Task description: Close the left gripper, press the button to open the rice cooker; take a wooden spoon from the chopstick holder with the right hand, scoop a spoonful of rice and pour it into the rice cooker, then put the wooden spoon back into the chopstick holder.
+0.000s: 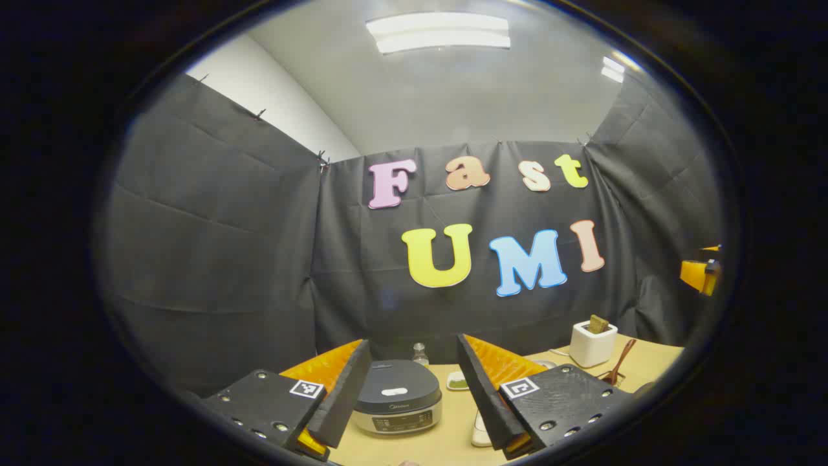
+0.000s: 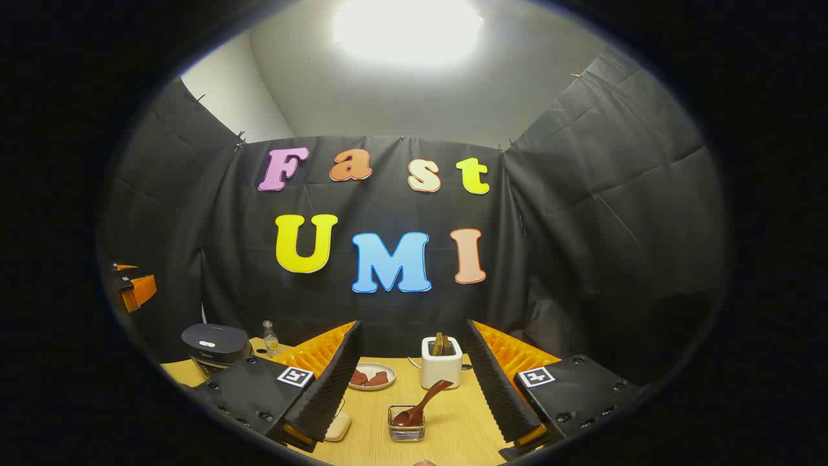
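Observation:
The dark-lidded rice cooker [image 1: 396,404] stands on the wooden table with its lid down, a white button [image 1: 394,391] on top. My left gripper [image 1: 413,346] hovers open just in front of it, the cooker showing between the fingers. A wooden spoon [image 2: 420,402] leans in a small wire chopstick holder [image 2: 406,427], straight ahead of my open right gripper [image 2: 413,327] and below it. Nothing sits between either pair of fingers. The rice cooker [image 2: 213,346] lies far left in the right gripper view; spoon [image 1: 622,361] far right in the left gripper view.
A white toaster [image 2: 441,366] stands behind the holder, a plate with red pieces [image 2: 372,377] to its left. A small bottle [image 1: 420,353] and a dish with something green [image 1: 458,382] sit behind the cooker. A pale object [image 2: 336,427] lies by the right gripper's left finger.

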{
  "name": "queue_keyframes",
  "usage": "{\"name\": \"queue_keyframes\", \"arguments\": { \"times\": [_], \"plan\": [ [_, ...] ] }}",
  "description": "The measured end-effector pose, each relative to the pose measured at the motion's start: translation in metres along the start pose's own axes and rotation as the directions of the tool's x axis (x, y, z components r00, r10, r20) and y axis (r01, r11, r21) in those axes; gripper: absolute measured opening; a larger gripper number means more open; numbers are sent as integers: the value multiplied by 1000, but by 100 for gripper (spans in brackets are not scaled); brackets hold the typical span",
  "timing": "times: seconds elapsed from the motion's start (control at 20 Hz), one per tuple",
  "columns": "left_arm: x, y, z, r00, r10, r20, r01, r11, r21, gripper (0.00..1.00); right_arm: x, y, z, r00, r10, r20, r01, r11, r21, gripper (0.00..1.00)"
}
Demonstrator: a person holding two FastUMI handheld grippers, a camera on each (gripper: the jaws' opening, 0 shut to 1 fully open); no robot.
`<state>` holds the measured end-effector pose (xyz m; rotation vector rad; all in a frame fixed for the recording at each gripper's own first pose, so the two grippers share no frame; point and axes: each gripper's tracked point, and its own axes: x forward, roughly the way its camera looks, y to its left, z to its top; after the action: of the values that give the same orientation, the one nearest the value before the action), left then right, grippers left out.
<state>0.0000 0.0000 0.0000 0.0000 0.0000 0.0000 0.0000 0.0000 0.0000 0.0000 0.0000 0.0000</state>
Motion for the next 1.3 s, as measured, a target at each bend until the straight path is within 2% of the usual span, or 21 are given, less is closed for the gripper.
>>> {"name": "queue_keyframes", "arguments": {
  "times": [1.3],
  "plan": [
    [-2,-18,-1,1000,-2,-11,2,1000,-14,82,3,-20,-2,1000,5,-7,-5,1000,-10,99]
  ]
}}
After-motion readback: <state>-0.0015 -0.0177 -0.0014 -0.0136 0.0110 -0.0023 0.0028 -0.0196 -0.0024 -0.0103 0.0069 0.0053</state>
